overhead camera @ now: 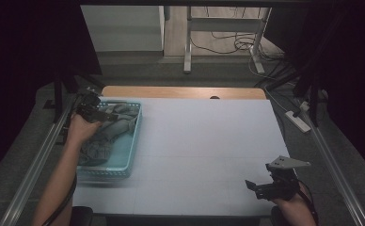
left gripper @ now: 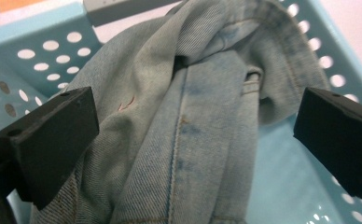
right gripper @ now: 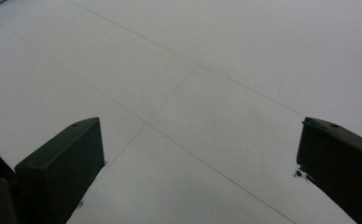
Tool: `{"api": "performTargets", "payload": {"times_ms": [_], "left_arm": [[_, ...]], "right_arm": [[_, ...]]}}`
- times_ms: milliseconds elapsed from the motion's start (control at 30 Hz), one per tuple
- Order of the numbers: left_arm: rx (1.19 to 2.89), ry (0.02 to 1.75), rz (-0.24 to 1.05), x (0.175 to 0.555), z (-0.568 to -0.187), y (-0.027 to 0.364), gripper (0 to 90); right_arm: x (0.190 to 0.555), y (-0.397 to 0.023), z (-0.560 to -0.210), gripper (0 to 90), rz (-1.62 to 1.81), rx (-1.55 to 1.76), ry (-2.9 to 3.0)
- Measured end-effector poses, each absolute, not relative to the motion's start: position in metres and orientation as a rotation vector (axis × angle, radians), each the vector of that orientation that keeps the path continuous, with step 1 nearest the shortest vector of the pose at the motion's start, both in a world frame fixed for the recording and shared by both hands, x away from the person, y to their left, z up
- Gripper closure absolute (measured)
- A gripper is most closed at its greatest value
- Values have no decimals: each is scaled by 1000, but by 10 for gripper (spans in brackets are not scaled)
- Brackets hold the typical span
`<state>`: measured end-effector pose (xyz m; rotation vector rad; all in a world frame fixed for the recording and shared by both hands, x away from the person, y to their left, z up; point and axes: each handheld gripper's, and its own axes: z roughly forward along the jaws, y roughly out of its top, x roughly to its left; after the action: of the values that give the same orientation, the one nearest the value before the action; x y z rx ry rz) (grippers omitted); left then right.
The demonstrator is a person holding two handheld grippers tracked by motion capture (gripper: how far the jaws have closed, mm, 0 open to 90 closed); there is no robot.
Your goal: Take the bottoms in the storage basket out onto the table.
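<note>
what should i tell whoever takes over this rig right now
Left gripper: open, over the light blue basket at the table's left, jaws either side of the denim garment, not closed on it.
Right gripper: open, holding nothing, low over the white table near its front right corner.
Done: nothing lifted; the garment lies bunched in the basket.
Left: probably close on the denim and lift it out onto the table.

I see the white table [overhead camera: 209, 141] with faint seam lines crossing its top and a wooden strip [overhead camera: 183, 92] along its far edge. Beyond it stands a white frame leg [overhead camera: 188, 42], with loose cables [overhead camera: 227, 44] on the floor, and a power strip [overhead camera: 298, 120] lies at right.
</note>
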<state>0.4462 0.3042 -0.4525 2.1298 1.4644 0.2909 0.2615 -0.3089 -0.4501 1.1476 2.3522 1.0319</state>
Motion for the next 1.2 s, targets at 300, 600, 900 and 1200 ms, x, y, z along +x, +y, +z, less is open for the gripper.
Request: {"api": "performTargets", "payload": {"times_ms": [300,600,900,1200], "left_arm": [[2165,1497,224,452,-470,303,0],[2185,1539,119,456,-491,302,0],[2230,1579,103,459,-502,299,0],[2226,1670,137,457,-500,299,222]], "right_arm": [[261,-309,-450,9,1029,1145,2354],[261,-309,-450,9,1033,1141,2353],[260,-309,-450,10,1028,1137,2355],[260,-309,-450,9,1025,1141,2354]]}}
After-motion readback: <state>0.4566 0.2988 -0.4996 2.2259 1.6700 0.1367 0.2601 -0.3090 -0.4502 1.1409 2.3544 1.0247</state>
